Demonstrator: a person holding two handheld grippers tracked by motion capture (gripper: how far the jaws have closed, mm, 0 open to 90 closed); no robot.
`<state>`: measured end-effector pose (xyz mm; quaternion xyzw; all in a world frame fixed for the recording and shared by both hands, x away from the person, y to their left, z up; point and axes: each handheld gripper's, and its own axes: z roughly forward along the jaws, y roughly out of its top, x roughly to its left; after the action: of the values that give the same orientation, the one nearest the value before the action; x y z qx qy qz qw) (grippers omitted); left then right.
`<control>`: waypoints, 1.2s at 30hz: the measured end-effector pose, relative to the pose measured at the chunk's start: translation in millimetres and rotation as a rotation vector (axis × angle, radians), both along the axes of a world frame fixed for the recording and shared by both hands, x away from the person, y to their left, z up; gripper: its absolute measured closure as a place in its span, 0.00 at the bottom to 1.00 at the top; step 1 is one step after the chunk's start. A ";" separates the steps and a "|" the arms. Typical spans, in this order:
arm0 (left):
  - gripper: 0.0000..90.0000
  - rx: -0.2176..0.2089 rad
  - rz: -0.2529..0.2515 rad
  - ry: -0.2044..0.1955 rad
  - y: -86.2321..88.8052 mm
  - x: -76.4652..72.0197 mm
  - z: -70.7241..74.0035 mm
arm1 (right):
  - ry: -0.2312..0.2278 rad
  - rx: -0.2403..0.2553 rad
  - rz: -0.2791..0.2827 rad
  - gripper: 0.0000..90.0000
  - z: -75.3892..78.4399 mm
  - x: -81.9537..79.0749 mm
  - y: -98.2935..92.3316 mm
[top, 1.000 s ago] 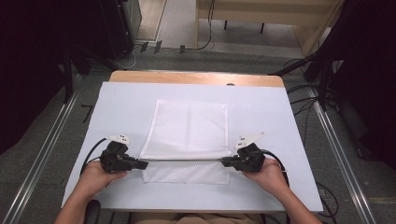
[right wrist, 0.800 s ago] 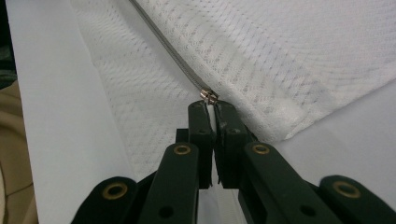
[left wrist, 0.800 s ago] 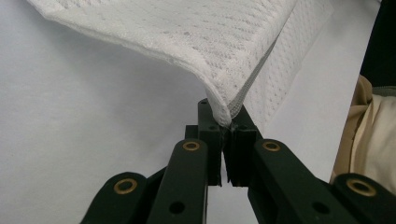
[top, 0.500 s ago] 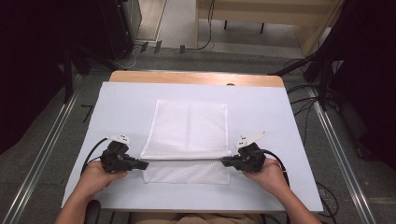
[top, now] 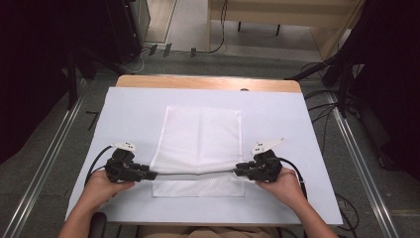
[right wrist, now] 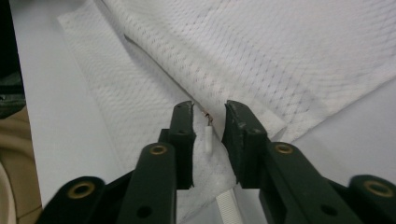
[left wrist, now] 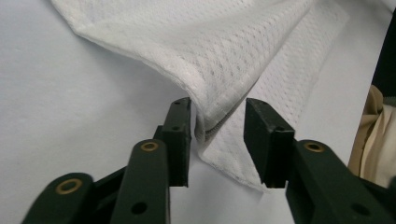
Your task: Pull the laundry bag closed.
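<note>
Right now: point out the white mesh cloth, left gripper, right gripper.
white mesh cloth [top: 200, 136], high view, middle of the top layer.
left gripper [left wrist: 217, 135], left gripper view, midway between fingertips.
right gripper [right wrist: 208, 135], right gripper view, midway between fingertips.

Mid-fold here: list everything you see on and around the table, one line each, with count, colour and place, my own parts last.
Mesh cloth: one, white, middle of the table, its near edge folded over a lower layer.
Zip pull: one, white, at the cloth edge between the right jaws.
Table: one, pale blue-white top with a wooden strip along the far edge.
Cables: several, black, on the floor beyond and right of the table.
Left tool: one, black, at the cloth's left fold end; jaws have just been opening, cloth edge between them, pads apart.
Right tool: one, black, at the right fold end; jaws have just been opening.
Hands: two, holding the tools at the near edge.
</note>
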<state>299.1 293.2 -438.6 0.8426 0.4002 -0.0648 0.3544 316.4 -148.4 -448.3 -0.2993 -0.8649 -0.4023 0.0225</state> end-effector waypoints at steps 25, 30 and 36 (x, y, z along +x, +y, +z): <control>0.37 0.032 0.228 -0.178 28.3 7.8 8.8 | -0.161 0.029 -0.302 0.33 3.0 18.7 -54.4; 0.37 0.035 0.269 -0.176 33.5 10.1 7.7 | -0.167 0.018 -0.358 0.31 -0.1 22.4 -64.7; 0.36 0.042 0.308 -0.177 38.3 12.0 6.6 | -0.164 0.010 -0.387 0.29 -2.9 25.1 -72.1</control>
<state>311.1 331.5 -432.1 0.7809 0.4933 0.0731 0.3762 341.5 -220.5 -451.2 -0.4259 -0.7882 -0.4264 -0.1243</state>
